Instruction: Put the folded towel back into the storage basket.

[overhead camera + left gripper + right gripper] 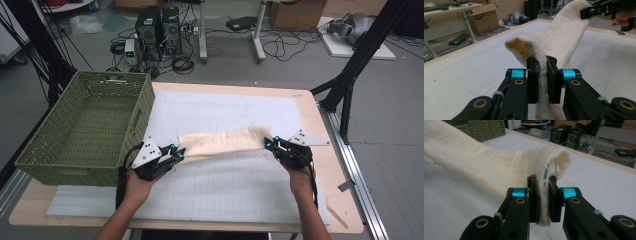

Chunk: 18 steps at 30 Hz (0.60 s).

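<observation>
Both grippers' jaws clamped on opposite ends of cream cloth (225, 141), stretched clear of bench (235, 190), probably for folding or basket (85, 135).

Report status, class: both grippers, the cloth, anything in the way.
Left gripper and right gripper each shut on one end of the cream cloth. Cloth stretched between them above the white mat. Green basket at left, apart.
</observation>
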Available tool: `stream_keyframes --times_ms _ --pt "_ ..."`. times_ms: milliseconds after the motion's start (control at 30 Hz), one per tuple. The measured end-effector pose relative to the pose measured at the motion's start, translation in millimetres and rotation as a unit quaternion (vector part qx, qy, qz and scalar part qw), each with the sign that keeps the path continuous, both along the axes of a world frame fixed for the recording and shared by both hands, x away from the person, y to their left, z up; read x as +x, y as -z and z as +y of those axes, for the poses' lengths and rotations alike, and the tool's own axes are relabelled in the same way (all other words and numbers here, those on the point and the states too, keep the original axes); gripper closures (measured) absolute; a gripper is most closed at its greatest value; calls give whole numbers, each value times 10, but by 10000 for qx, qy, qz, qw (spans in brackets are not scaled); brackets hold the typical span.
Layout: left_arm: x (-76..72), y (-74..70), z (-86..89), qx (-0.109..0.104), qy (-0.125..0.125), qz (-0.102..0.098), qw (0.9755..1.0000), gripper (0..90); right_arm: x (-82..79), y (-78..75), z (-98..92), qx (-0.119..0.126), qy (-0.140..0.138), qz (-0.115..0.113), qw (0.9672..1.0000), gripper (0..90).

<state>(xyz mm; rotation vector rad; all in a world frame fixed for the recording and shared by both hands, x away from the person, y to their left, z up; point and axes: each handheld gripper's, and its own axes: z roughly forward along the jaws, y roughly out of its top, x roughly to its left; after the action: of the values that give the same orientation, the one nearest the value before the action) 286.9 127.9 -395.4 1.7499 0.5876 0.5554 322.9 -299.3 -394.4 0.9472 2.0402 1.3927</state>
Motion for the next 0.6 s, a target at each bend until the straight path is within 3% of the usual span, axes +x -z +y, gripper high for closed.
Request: stream_keyframes --times_ms 400,600 --pt "-72 -311 96 -194 -115 -226 9995 813 255 -324 145 127 -35 -126 9998 814" --pt "-93 -415 177 -286 -220 -305 9989 813 405 -469 290 48 -46 -189 9998 814"
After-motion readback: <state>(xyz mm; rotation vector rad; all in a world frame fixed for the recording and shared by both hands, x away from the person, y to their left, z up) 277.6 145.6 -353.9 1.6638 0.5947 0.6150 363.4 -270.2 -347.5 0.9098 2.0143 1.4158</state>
